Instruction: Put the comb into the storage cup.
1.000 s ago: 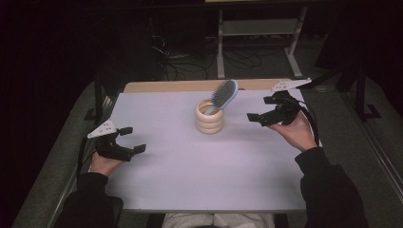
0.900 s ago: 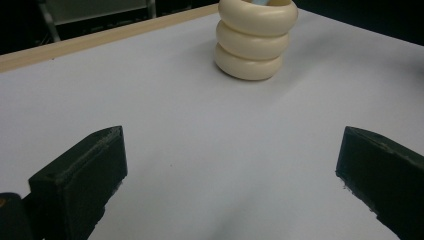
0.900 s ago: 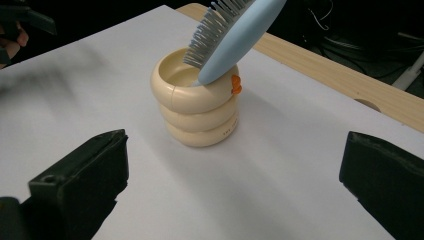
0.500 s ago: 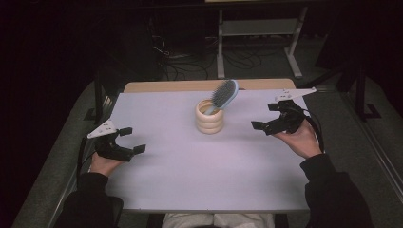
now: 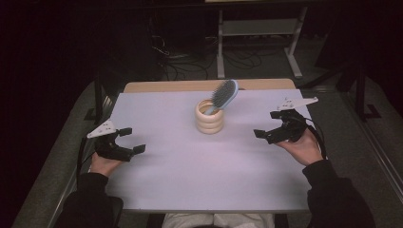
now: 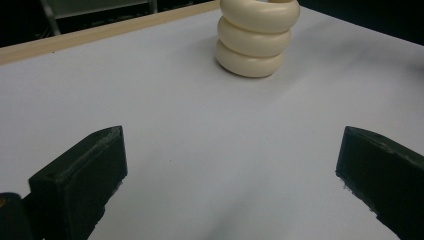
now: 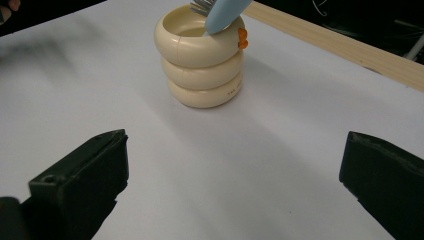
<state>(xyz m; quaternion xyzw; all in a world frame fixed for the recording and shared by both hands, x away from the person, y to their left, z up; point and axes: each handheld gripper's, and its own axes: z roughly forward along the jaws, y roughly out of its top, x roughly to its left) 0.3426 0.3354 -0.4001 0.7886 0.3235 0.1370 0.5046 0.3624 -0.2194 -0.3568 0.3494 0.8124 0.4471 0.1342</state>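
The light-blue plastic hairbrush (image 5: 223,95) stands handle-down in the cream holder of three stacked rounded rings (image 5: 209,117), which sits on the pale lilac table top (image 5: 190,180) toward its far middle, a little short of the bare wooden strip (image 5: 171,86) along the far edge. The brush's long axis is tilted rather than upright: in the high view its handle goes down into the holder's mouth and its bristled oval head rises up and away toward the far right, leaning on the rim on that side, bristles facing the person's left. In the right gripper view the blue handle (image 7: 220,12) crosses the top ring beside a small orange mark (image 7: 242,38). Both tools sit well apart from the holder: the black left gripper (image 5: 130,140) rests low near the near-left edge with its jaws spread wide and nothing between them, and the black right gripper (image 5: 267,124) hangs at the right side, jaws likewise wide apart and empty, aimed roughly at the holder. Judging by this, the brush looks seated and the hands stand clear (either a finished placing or the pause before a pick-up). Any next grasp would call for closing on the leaning handle or neck just above the rim and lifting along that tilt, perhaps with the other gripper steadying the light holder against tipping.
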